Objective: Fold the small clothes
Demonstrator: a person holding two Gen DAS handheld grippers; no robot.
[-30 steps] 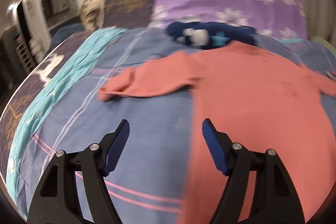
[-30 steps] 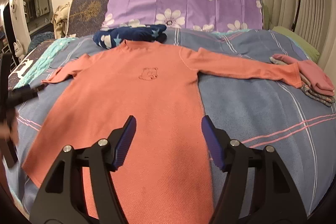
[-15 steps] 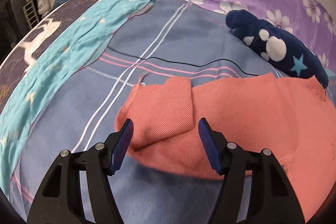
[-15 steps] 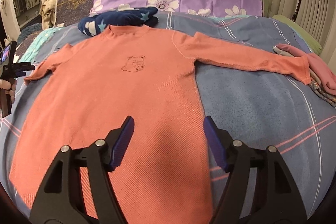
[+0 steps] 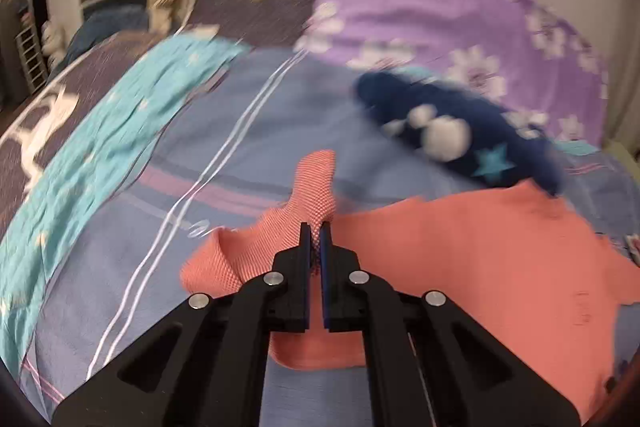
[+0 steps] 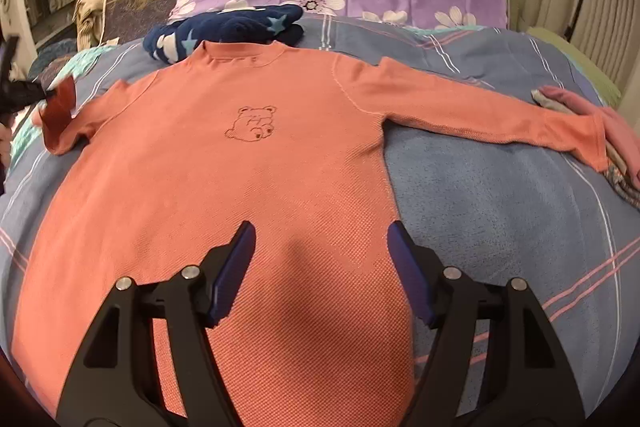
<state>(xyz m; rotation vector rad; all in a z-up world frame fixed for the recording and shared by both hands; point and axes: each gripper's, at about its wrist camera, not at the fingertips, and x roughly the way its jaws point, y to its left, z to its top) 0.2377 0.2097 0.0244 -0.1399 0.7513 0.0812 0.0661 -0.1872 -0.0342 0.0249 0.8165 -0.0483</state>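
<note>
the coral-orange long-sleeve knit top with a bear outline lies flat on the blue striped bedsheet. left gripper has just closed, pinching the sleeve cuff. right gripper hangs wide open, empty, over the hem. sleeve-fold step, i'd say: next, carry that cuff across the chest.

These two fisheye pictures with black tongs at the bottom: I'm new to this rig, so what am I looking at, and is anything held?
No robot arm here: a person holds a two-finger gripper in each hand, with a camera on each looking along its fingers. One picture is from the left gripper, the other from the right gripper. On the striped bedcover lies an orange long-sleeved shirt with a bear outline, spread flat. Behind its collar sits a navy star-patterned bundle, and pink clothes lie by the far cuff. The left gripper's jaws have just closed on the shirt's sleeve, pinching it. The right gripper hangs open above the shirt's lower part, holding nothing.
</note>
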